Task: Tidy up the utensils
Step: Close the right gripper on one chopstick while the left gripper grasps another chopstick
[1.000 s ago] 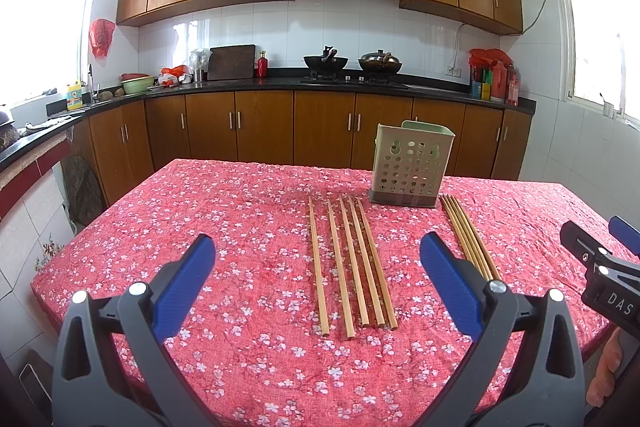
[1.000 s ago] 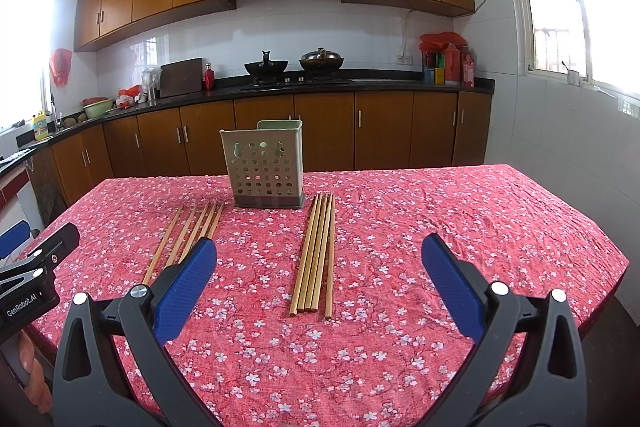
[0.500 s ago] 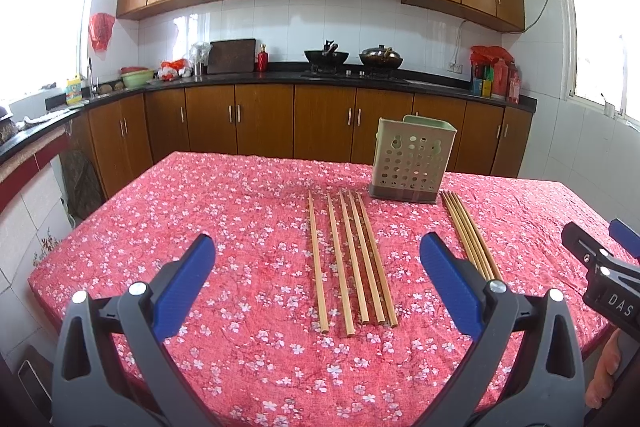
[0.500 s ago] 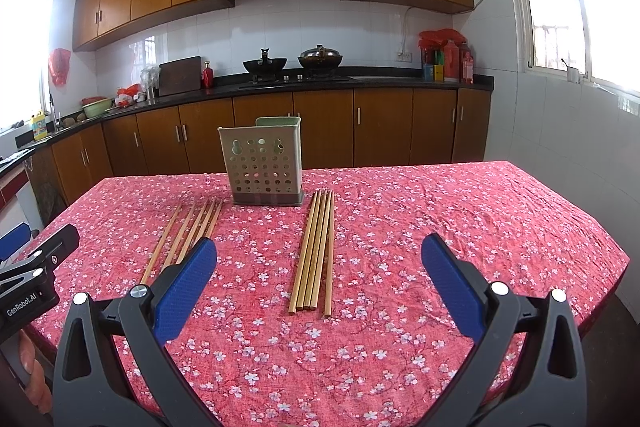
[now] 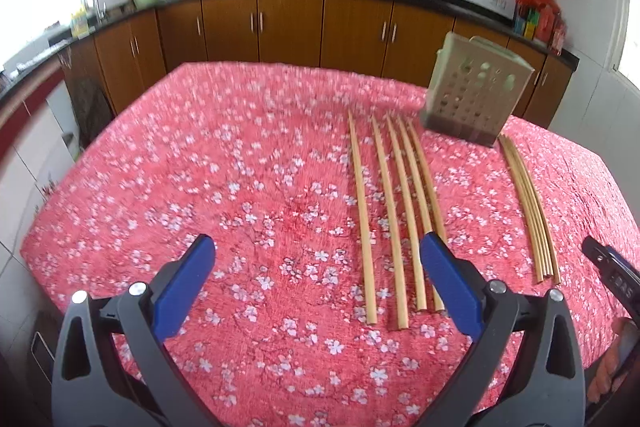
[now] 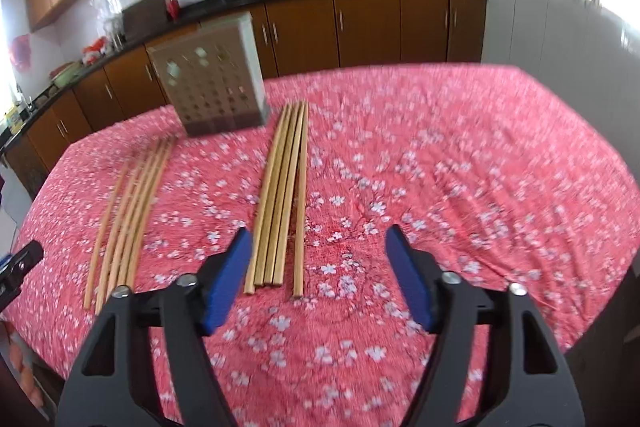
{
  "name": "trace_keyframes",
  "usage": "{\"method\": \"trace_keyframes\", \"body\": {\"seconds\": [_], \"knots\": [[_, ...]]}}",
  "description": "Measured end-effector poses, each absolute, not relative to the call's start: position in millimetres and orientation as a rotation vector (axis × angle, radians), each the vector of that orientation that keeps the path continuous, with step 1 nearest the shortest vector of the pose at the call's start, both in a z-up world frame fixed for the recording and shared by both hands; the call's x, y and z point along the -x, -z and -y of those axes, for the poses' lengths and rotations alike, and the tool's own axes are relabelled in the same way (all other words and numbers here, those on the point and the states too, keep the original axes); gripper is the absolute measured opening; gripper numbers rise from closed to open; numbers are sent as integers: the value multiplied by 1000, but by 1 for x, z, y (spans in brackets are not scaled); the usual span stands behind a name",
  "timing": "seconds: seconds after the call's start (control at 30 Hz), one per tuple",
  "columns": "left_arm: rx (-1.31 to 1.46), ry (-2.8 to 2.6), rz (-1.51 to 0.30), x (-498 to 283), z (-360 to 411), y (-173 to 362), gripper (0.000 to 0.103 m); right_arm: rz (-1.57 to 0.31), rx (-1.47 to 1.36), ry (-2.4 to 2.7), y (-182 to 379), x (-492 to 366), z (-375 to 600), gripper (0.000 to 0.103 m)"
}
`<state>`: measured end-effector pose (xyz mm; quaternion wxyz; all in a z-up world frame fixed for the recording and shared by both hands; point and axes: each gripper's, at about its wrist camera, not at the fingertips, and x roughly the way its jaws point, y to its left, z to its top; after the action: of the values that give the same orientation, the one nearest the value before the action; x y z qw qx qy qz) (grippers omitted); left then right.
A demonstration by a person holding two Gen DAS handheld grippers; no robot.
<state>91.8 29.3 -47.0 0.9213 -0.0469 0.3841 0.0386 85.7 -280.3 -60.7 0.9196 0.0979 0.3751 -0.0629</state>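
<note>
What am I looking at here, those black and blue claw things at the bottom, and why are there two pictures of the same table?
Those claws are two hand-held grippers, one in each of a person's hands; no robot arm is involved. Each carries a wide-angle camera looking forward along its two fingers, so you get one picture per hand.

The left gripper and the right gripper are both open and hold nothing. They hang over a table with a red flowered tablecloth.

On the cloth stands a pale perforated utensil holder. In front of it lie two sets of bamboo chopsticks: the spread-out left set and the tighter right set. Behind is a kitchen with wooden cabinets. Both pictures are motion-blurred.
</note>
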Motion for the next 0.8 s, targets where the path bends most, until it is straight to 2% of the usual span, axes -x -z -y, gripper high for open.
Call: {"method": "trace_keyframes", "body": {"seconds": [0.13, 0.2, 0.27, 0.37, 0.47, 0.6, 0.67, 0.8], "knots": [[120, -57, -844, -112, -37, 56, 99, -864, -207, 108, 76, -114, 282, 36], [126, -34, -861, -119, -39, 59, 95, -890, -220, 97, 82, -121, 283, 29], [120, -11, -881, -125, -36, 63, 80, -912, -218, 94, 87, -127, 281, 25], [119, 37, -921, -134, -31, 70, 66, -918, -201, 88, 90, -131, 278, 22], [120, 69, -947, -142, -26, 77, 55, -911, -170, 97, 93, -131, 277, 10], [128, 104, -973, -150, -19, 84, 43, -907, -184, 110, 95, -135, 285, 8], [121, 110, -989, -155, -15, 89, 32, -899, -186, 115, 95, -134, 287, 8], [95, 89, -1003, -162, -12, 95, 17, -884, -178, 115, 96, -127, 287, 8]]}}
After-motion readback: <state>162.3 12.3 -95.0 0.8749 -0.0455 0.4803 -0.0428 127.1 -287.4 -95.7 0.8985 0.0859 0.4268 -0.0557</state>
